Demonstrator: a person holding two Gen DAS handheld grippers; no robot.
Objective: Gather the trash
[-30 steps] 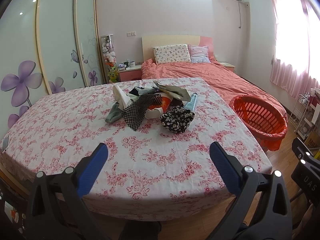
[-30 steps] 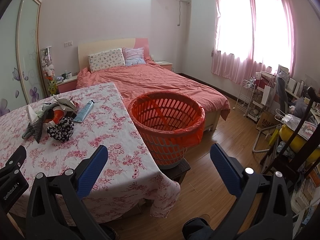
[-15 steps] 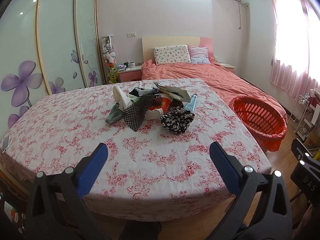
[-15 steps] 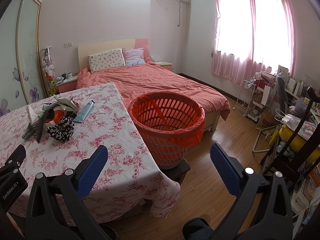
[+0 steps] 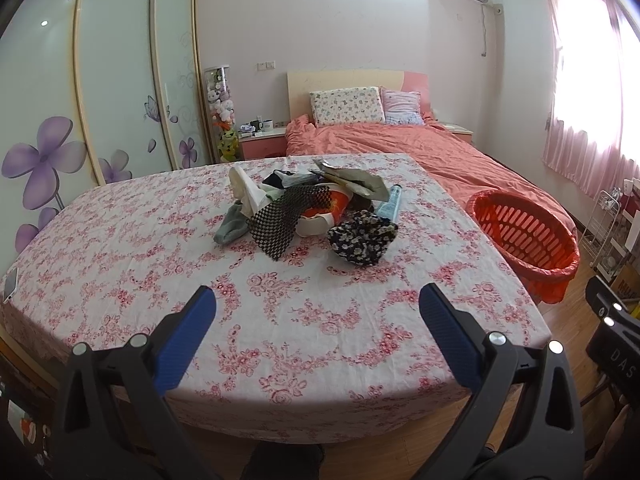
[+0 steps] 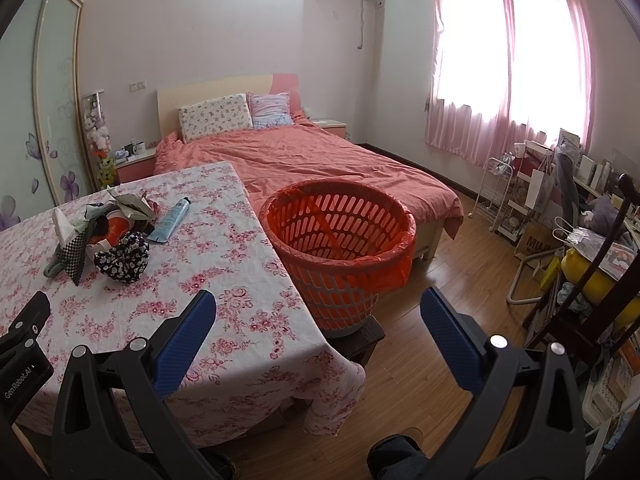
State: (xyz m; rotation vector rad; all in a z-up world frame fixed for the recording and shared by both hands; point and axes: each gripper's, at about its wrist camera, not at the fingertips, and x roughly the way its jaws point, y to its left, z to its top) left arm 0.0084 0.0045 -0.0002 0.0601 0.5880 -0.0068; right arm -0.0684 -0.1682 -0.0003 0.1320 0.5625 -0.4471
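A pile of trash (image 5: pixel 308 208) lies mid-table on the floral cloth: a black-and-white checkered piece (image 5: pixel 284 220), a dark flowered wad (image 5: pixel 362 238), a blue-white tube (image 5: pixel 390 204), crumpled paper and a red-white container. The pile also shows in the right wrist view (image 6: pixel 108 236). An orange basket with a red liner (image 6: pixel 340 240) stands on a low stool at the table's right edge; it also shows in the left wrist view (image 5: pixel 524 236). My left gripper (image 5: pixel 316 304) is open and empty near the table's front edge. My right gripper (image 6: pixel 316 308) is open and empty, short of the basket.
The table (image 5: pixel 120 248) has a phone (image 5: pixel 10 284) at its left edge. A bed with a salmon cover (image 6: pixel 312 160) lies behind. A wardrobe (image 5: pixel 100 80) is on the left. A cluttered rack and chair (image 6: pixel 560 220) stand at the right on wooden floor.
Both views have shifted very slightly; the left gripper has edged a little. Nothing was grasped or moved on the table.
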